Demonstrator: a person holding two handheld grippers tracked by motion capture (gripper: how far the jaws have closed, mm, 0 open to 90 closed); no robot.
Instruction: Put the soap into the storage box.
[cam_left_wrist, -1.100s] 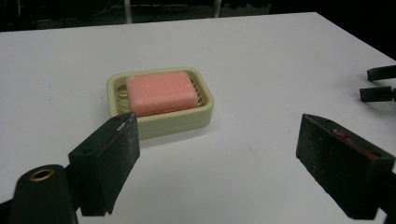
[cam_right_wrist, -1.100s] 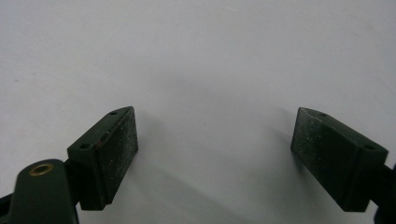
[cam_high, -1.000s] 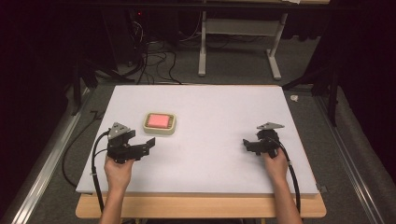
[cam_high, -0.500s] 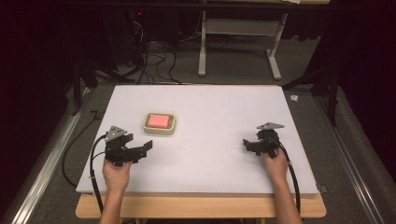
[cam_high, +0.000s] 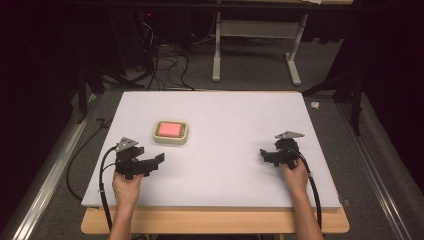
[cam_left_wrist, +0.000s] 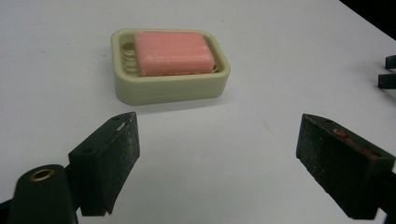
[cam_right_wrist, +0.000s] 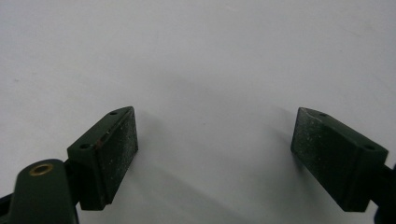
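Observation:
A pink soap bar (cam_high: 169, 129) lies in a cream soap dish (cam_high: 170, 140) on the left half of the white tabletop (cam_high: 225, 115). My left gripper (cam_high: 154, 164) sits just in front of the dish, a little to its left, and points at it. In the left gripper view its jaws (cam_left_wrist: 217, 126) stand wide apart with nothing between them, and the soap (cam_left_wrist: 173, 52) in its dish (cam_left_wrist: 168, 91) lies a short way ahead. My right gripper (cam_high: 265, 156) rests at the right of the table, open (cam_right_wrist: 215, 116) over bare white surface.
The right gripper's jaw tips (cam_left_wrist: 387, 72) show at the right edge of the left gripper view. A wooden front edge (cam_high: 215, 220) borders the table. Cables (cam_high: 165, 65) and a metal stand (cam_high: 255, 50) lie on the floor behind it.
The left gripper has drifted very slightly toward the near edge. The right gripper has kept still.

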